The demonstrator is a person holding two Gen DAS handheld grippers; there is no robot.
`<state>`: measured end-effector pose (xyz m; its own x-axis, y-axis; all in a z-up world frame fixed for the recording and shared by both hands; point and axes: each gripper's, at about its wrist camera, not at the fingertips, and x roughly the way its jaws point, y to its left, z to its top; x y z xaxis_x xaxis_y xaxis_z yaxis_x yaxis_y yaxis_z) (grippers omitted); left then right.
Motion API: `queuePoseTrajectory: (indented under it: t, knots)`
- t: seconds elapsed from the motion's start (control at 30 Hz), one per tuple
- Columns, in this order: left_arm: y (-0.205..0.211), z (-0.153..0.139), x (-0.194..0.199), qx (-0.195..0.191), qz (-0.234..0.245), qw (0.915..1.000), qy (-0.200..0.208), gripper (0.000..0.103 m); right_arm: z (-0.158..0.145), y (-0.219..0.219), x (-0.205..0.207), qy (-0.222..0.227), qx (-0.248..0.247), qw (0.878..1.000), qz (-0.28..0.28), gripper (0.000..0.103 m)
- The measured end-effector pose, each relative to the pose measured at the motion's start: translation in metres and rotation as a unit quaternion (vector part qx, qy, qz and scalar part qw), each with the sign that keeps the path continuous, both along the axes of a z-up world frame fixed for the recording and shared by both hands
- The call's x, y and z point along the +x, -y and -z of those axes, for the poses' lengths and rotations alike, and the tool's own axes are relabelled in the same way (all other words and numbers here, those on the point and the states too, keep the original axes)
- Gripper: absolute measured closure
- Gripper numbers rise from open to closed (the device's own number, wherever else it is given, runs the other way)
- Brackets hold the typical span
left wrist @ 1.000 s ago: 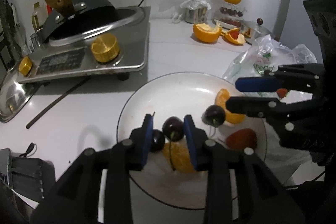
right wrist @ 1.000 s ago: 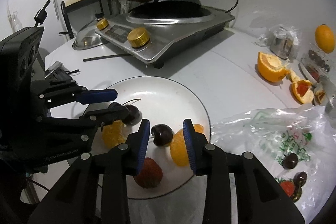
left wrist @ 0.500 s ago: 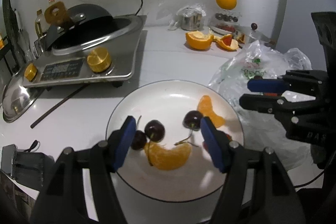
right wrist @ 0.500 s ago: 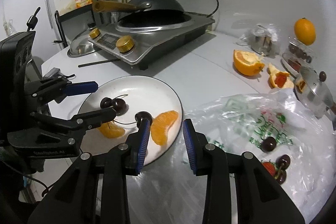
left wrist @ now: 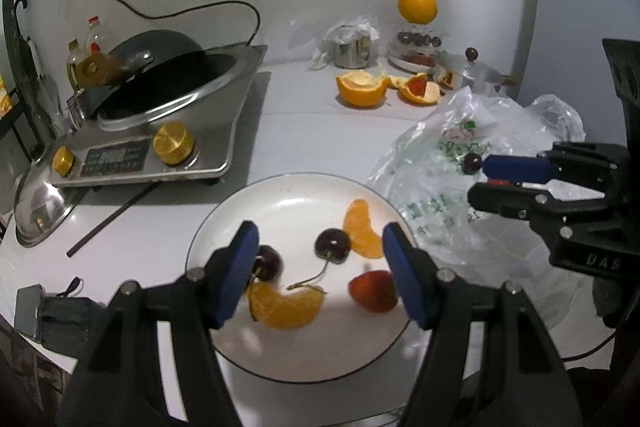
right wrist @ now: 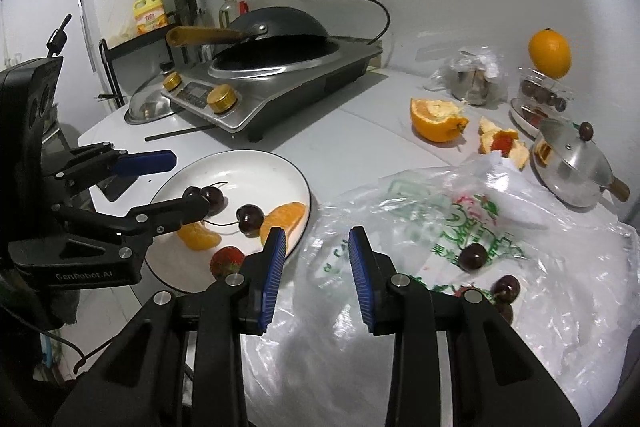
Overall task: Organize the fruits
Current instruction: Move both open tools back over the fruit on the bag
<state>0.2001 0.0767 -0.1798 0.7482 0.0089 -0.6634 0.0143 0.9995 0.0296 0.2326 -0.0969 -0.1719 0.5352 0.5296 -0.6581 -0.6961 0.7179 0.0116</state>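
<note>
The left gripper (left wrist: 320, 273) is hovering spread and empty above a round white plate (left wrist: 288, 187) holding dark cherries (left wrist: 332, 245), orange segments (left wrist: 362, 229) and a red strawberry (left wrist: 372, 291); the right gripper (right wrist: 316, 269), parted and empty, is hanging over a crumpled clear plastic bag (right wrist: 560, 307) containing more cherries.

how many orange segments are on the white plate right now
2. One orange segment lies toward the plate's bag side, beside a cherry; the other orange segment lies nearer the camera, beside the strawberry. More could hide behind the left tool.

The left gripper (left wrist: 320, 273) fills the lower frame of its own view, jaws apart and empty. The right gripper (right wrist: 317, 273) sits lower centre, jaws narrowly parted, holding nothing.
</note>
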Motion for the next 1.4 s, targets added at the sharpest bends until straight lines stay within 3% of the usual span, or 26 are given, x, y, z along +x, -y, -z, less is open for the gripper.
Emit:
queuePoseTrajectory:
  t: [0.8, 1.4]
  knots:
    - [0.076, 0.001, 0.019, 0.006, 0.035, 0.9992, -0.015, 0.037, 0.002, 0.080, 0.009, -0.005, 0.017, 0.999, 0.038, 0.068]
    - [0.117, 0.012, 0.034, 0.010, 0.064, 0.9974, -0.032, 0.037, 0.025, 0.135, 0.023, -0.023, 0.006, 0.996, 0.082, 0.068]
